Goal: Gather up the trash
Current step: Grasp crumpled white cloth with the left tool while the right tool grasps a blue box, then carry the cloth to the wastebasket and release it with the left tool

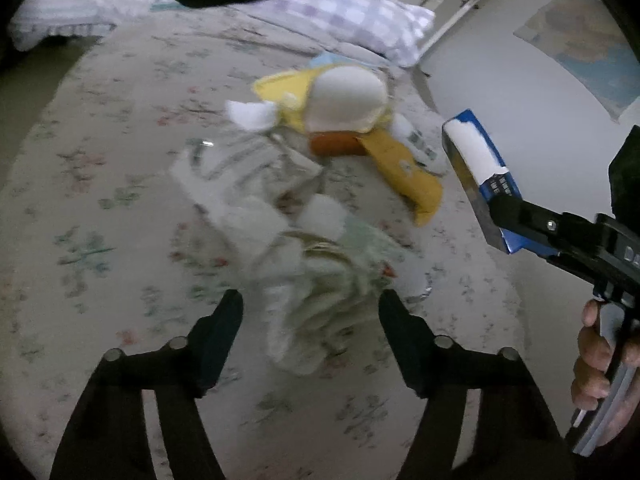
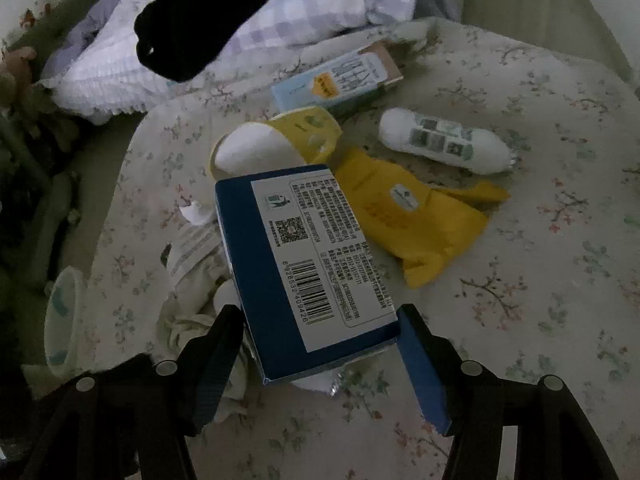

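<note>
Trash lies scattered on a floral bed sheet (image 1: 100, 160). My left gripper (image 1: 312, 320) hovers open over a crumpled pale wrapper (image 1: 316, 304), which shows blurred between its fingers; I see no pad pressing on it. My right gripper (image 2: 320, 344) is shut on a blue box (image 2: 296, 264) with a barcode label, held above the sheet; the left wrist view shows this right gripper (image 1: 496, 216) and the blue box (image 1: 480, 168) at the right. Beyond lie a yellow paper cup (image 2: 308, 128), a yellow pouch (image 2: 408, 216), a white tube pack (image 2: 444, 144) and a light blue carton (image 2: 336, 80).
Checked pillows (image 2: 320, 0) and a black cloth-like thing (image 2: 192, 20) sit at the bed's head. A clear plastic cup (image 2: 64, 312) lies at the left edge. A wall with a poster (image 1: 592, 52) borders the right side. A hand (image 1: 596, 360) grips the right tool.
</note>
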